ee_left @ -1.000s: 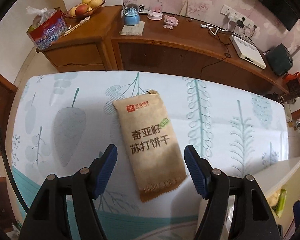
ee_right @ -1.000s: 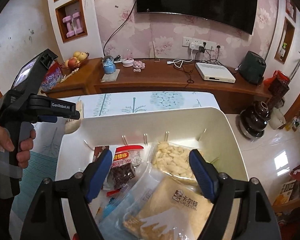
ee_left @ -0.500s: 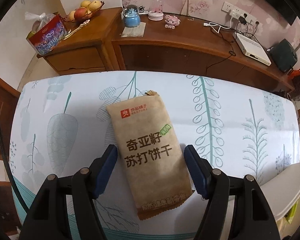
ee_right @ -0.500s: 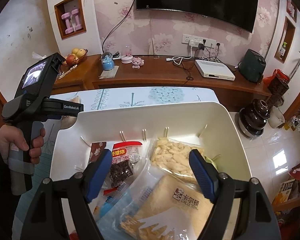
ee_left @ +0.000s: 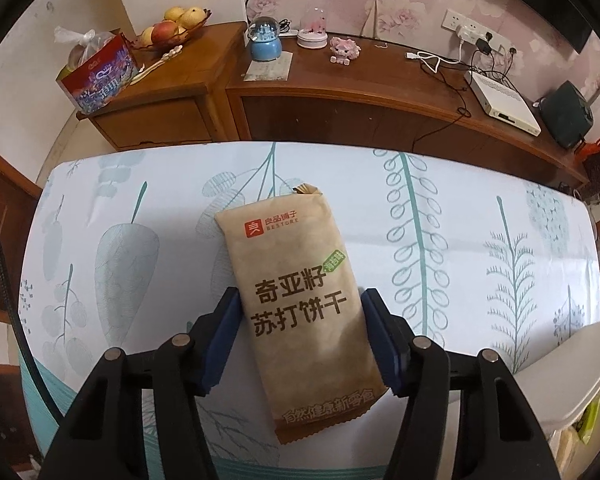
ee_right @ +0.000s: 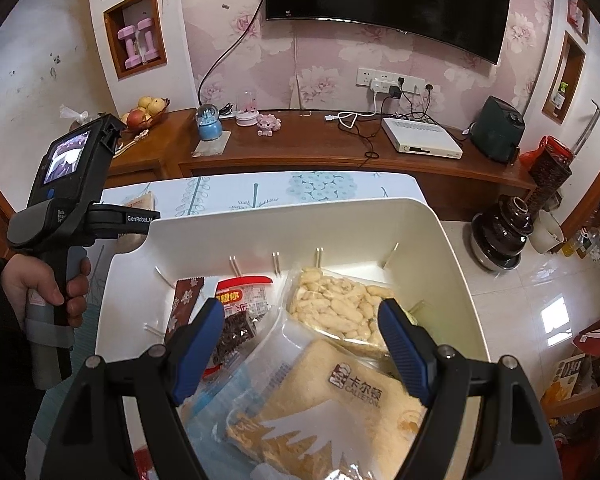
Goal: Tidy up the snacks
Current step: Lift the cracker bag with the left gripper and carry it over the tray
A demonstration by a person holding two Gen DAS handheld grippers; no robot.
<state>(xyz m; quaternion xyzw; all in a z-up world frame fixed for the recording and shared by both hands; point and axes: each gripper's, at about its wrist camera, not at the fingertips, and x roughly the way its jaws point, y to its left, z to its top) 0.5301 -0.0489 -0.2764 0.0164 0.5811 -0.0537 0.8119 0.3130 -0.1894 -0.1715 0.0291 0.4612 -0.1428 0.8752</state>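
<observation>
Kraft-brown cracker packet lies flat at frame centre on the table, the left gripper pads flanking its sides, apparently just touching, ready to lift. Right gripper hangs spread above the white bin, lower centre, holding nothing

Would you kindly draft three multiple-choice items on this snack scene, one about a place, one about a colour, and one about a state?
1. Where does the brown cracker packet lie?
A. in the white bin
B. on the leaf-print tablecloth, between the left gripper's fingers
C. on the wooden sideboard

2. What colour are the pads on the right gripper?
A. blue
B. red
C. green

3. How does the right gripper stand?
A. shut on a packet
B. open above the white bin, holding nothing
C. out of view

Answers:
1 B: the left gripper straddles the packet on the tablecloth.
2 A: both pads are blue.
3 B: its fingers stand wide apart over the snacks.
</observation>
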